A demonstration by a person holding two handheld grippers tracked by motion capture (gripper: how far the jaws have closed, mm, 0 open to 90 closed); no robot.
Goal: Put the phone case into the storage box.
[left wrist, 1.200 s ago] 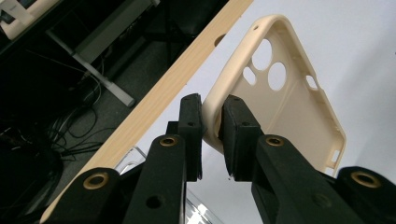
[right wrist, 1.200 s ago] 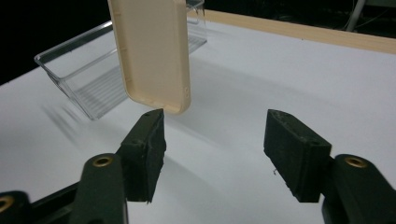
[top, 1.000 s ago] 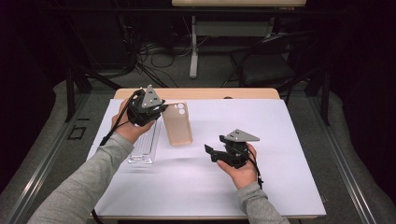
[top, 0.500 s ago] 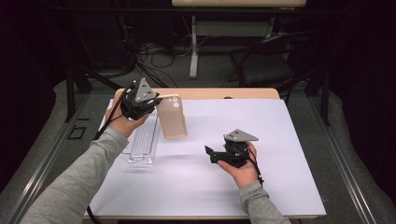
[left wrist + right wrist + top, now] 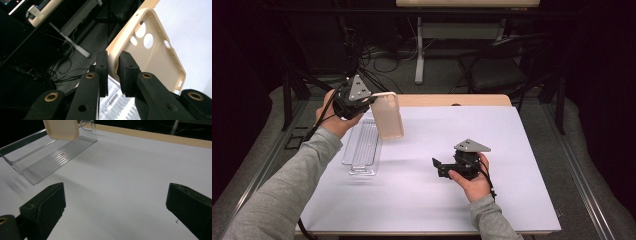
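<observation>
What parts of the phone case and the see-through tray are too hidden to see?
- Phone case: in the high view its near edge is covered by the left gripper; the right gripper view cuts it off at the top edge.
- Clear tray: the left gripper view shows just a strip between the jaws.
- Right gripper: in the high view its jaws are too small and dark to make out.

— What lies on the table (image 5: 512,150)?
— A clear plastic tray (image 5: 362,150) at its left side, ribbed along the bottom.
— And beyond?
— A dark chair (image 5: 497,70), cables (image 5: 382,52) on the floor.
</observation>
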